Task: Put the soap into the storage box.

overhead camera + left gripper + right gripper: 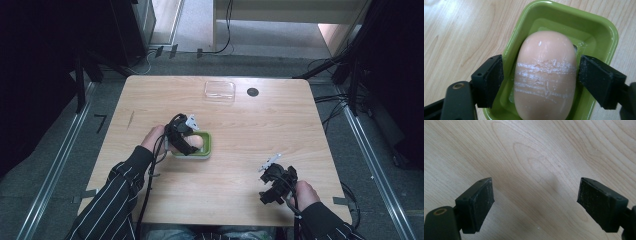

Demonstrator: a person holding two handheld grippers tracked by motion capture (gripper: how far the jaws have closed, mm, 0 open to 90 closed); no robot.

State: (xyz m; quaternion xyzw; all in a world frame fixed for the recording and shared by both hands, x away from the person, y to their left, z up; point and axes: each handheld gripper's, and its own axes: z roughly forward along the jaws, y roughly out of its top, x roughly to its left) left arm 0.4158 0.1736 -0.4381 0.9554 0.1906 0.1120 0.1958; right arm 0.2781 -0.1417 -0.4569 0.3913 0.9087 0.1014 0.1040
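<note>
Peach soap bar (pixel 545 75) sits in the green dish (pixel 599 27) between my left gripper's (pixel 540 78) spread jaws, apparently untouched; my right gripper (pixel 535 200) hangs wide open over bare table (pixel 536 157).

My high view looks down and forward over the whole table (pixel 240 165) from above the near edge, far enough to take in floor on each side. My left gripper view sits close, looking along the left tongs (pixel 540 82) almost straight down at the soap (pixel 545 75) in the dish (pixel 571 22) between the jaws; the high view shares that dish (pixel 207 150). My right gripper view looks down along the right tongs (pixel 535 203) at wood close below.
</note>
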